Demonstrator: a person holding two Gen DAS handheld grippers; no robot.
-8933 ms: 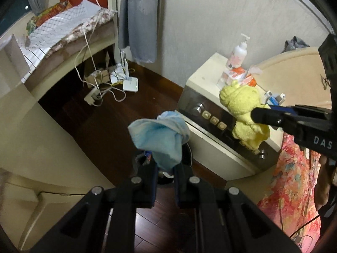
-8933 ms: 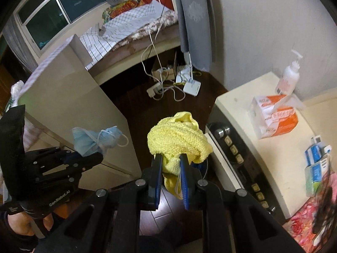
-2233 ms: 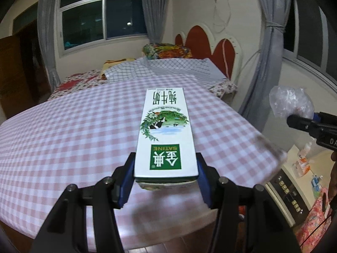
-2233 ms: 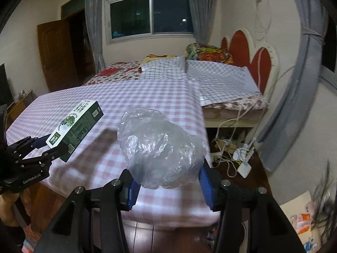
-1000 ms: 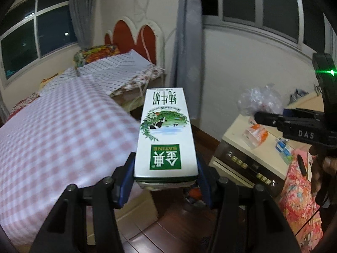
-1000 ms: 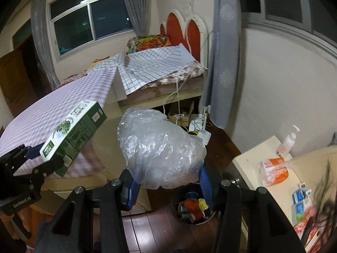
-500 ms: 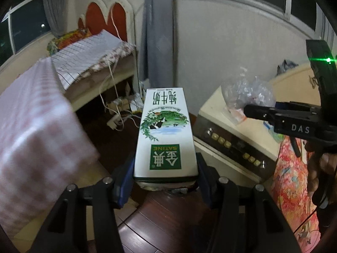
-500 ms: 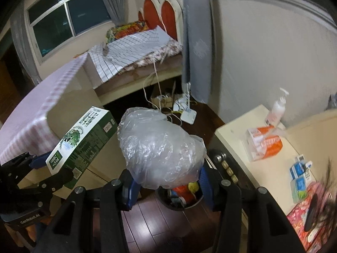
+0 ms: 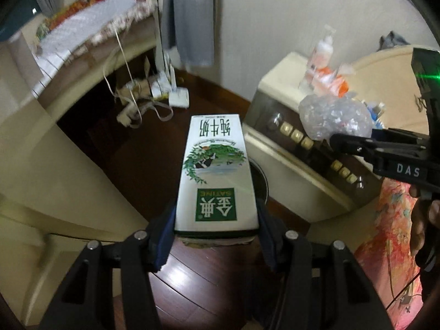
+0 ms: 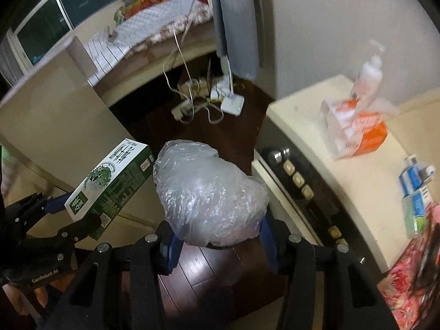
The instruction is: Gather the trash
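Note:
My left gripper (image 9: 216, 236) is shut on a green and white milk carton (image 9: 216, 176), held flat above the dark wood floor. The carton also shows in the right wrist view (image 10: 110, 184). My right gripper (image 10: 217, 236) is shut on a crumpled clear plastic bag (image 10: 209, 192), which also shows in the left wrist view (image 9: 334, 118). A dark round trash bin (image 9: 260, 183) stands on the floor under the carton, mostly hidden by it. In the right wrist view the bin is hidden behind the bag.
A cream cabinet with a dark button panel (image 9: 299, 137) stands to the right, with a pump bottle (image 10: 370, 71) and an orange tissue pack (image 10: 357, 126) on top. A power strip and cables (image 10: 198, 104) lie on the floor beyond. A cream table side (image 9: 35, 148) is on the left.
Both grippers have tilted further down and moved closer to the floor by the cabinet, each still holding its item. The checked tablecloth has left the view.

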